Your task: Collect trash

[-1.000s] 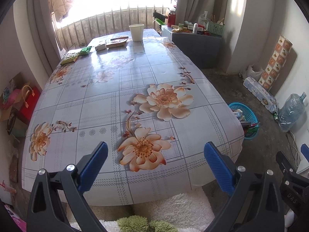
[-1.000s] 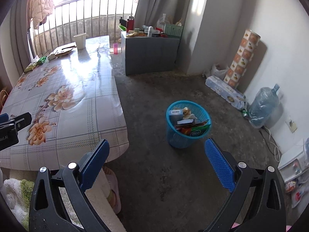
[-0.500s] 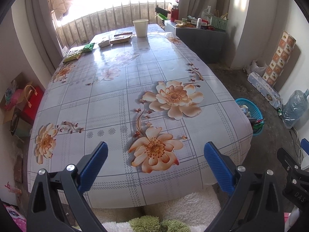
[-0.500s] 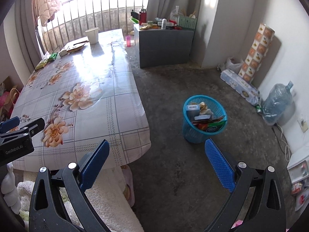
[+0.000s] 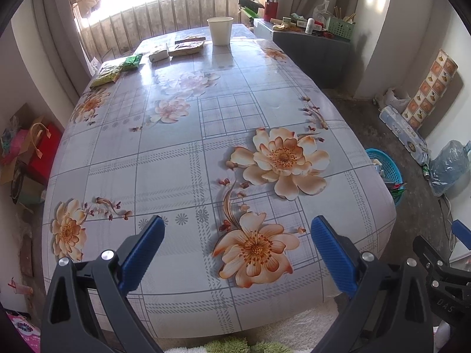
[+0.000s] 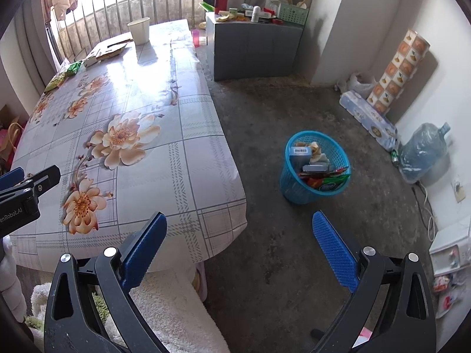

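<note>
A sunlit room with a bare concrete floor (image 6: 294, 250) and a railed window at the far end holds a long desk (image 5: 176, 176) covered in a grey-checked cloth printed with large peach flowers. A grey cabinet (image 6: 253, 50) stands just beyond the desk's far right corner, its top crowded with small items.

On the floor, well apart from the desk's right edge, sits a blue mesh waste basket (image 6: 297, 188), already holding boxes and wrappers. A water jug (image 6: 424, 153) leans by the right wall, near a patterned roll (image 6: 400, 67) standing upright against it.

The trash on the desk lies along the far edge. A white paper cup (image 5: 220, 31) stands upright near the far right corner. Just left of it lies a flat brown packet (image 5: 187, 48), then a small white pack (image 5: 159, 55) beside that. Toward the far left corner lie a green wrapper (image 5: 132, 62) and a yellow-green snack bag (image 5: 107, 75), the bag touching the left edge.

The left hand-held gripper (image 5: 235, 250) hovers over the near edge of the desk, its blue pads spread wide with nothing between them. The right hand-held gripper (image 6: 238, 250) is over the desk's near right corner and the floor, likewise spread and empty.
</note>
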A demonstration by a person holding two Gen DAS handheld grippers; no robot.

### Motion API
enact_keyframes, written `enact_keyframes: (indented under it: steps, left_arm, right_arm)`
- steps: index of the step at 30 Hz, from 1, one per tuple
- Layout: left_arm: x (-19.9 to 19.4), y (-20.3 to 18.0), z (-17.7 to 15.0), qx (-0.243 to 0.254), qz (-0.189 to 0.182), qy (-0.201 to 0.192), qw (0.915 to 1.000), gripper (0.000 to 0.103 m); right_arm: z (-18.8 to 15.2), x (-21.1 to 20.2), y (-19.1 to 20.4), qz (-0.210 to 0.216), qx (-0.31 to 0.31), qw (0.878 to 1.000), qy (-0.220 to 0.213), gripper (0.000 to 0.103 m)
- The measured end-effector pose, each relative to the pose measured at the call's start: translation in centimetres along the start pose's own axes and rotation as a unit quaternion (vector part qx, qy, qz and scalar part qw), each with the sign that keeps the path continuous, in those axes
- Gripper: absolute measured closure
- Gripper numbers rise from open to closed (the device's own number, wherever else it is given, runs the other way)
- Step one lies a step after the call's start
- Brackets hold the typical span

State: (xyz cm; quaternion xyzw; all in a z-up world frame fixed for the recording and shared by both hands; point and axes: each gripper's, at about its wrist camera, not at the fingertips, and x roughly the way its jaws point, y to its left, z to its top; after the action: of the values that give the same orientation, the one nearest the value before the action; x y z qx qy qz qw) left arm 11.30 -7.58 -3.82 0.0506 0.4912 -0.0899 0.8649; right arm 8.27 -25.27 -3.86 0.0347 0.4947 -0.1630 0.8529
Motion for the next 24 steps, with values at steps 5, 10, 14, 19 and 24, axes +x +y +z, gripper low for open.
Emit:
enact_keyframes:
  steps: [5, 10, 14, 19, 24]
  left_arm:
    - [0.8, 0.7, 0.7, -0.006, -0.005, 0.012, 0.9999, 0.005]
    - [1.1, 1.3, 1.2, -0.014, -0.007, 0.019, 0.9997, 0.006]
    - [1.4, 1.9, 1.4, -0.021, -0.004, 0.023, 0.9995, 0.005]
    - [1.5, 2.5, 1.8, -0.025, 0.001, 0.021, 0.9995, 0.006]
    - [1.2, 3.0, 2.1, -0.026, 0.004, 0.016, 0.9995, 0.006]
  right_arm:
    - [1.1, 0.2, 0.9, -0.007, -0.015, 1.0, 0.011, 0.008]
    - [2.0, 0.3, 1.8, -0.009, -0.031, 0.999, 0.014, 0.008]
    - [2.8, 0.5, 2.3, -0.004, -0.04, 0.999, 0.016, 0.008]
    - [3.4, 0.5, 2.8, 0.0, -0.045, 0.999, 0.014, 0.008]
    - [3.7, 0.2, 3.1, 0.001, -0.044, 0.999, 0.008, 0.008]
